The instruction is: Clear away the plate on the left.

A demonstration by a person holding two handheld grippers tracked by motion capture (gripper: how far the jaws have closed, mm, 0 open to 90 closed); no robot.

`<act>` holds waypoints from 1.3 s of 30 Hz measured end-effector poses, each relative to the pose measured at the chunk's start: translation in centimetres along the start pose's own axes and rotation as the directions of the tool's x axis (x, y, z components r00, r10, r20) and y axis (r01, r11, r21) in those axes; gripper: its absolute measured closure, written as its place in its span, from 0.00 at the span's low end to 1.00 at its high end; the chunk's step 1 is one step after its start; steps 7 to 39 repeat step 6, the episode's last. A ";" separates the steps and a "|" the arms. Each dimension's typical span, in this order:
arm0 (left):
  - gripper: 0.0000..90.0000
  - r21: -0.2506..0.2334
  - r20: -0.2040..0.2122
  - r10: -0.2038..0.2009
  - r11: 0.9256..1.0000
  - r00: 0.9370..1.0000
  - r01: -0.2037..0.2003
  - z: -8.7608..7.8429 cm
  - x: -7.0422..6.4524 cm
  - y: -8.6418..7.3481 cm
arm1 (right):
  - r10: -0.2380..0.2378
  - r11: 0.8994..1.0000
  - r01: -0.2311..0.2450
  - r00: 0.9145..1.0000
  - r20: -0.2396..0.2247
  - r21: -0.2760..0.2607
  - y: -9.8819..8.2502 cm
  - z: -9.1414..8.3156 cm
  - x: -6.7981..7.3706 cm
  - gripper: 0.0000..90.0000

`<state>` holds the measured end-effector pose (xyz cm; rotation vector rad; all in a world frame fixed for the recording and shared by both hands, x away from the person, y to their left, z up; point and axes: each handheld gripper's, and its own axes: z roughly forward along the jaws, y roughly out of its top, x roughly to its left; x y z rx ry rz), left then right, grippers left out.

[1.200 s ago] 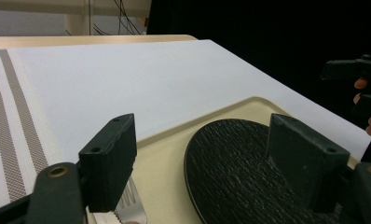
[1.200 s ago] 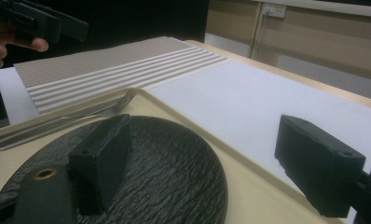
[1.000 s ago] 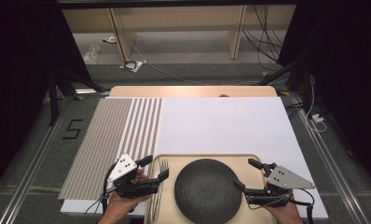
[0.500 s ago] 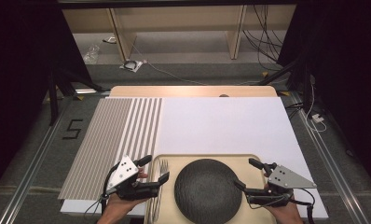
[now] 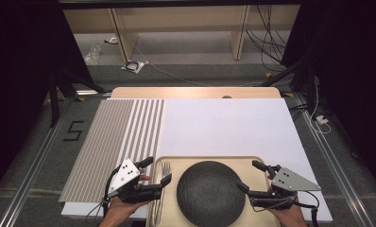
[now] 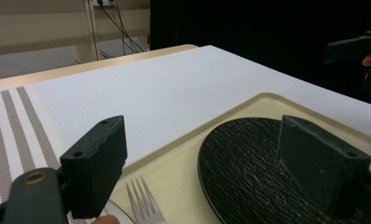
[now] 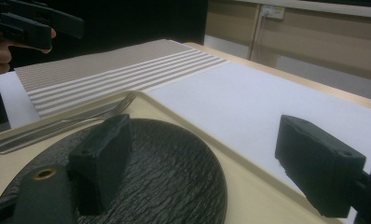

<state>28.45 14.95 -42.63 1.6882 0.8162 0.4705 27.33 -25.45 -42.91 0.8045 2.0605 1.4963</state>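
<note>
Both hand-held grippers, left [image 5: 154,174] and right [image 5: 253,177], stood apart, flanking the plate [image 5: 210,193] at the surface's near edge. Each should have gripped the tray [image 5: 259,163] rim evenly.

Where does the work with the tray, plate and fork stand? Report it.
Done: nothing visibly; the black plate and fork lie on the beige tray. In hand: nothing; the left gripper by the fork and the right gripper at the plate's edge are both open. Left: grasping and moving anything.
</note>
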 end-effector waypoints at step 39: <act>0.18 -0.001 0.003 0.000 1.000 1.000 0.000 0.0 0.0 0.0 | 0.002 1.000 -0.002 1.000 0.000 0.000 0.0 0.0 0.0 0.22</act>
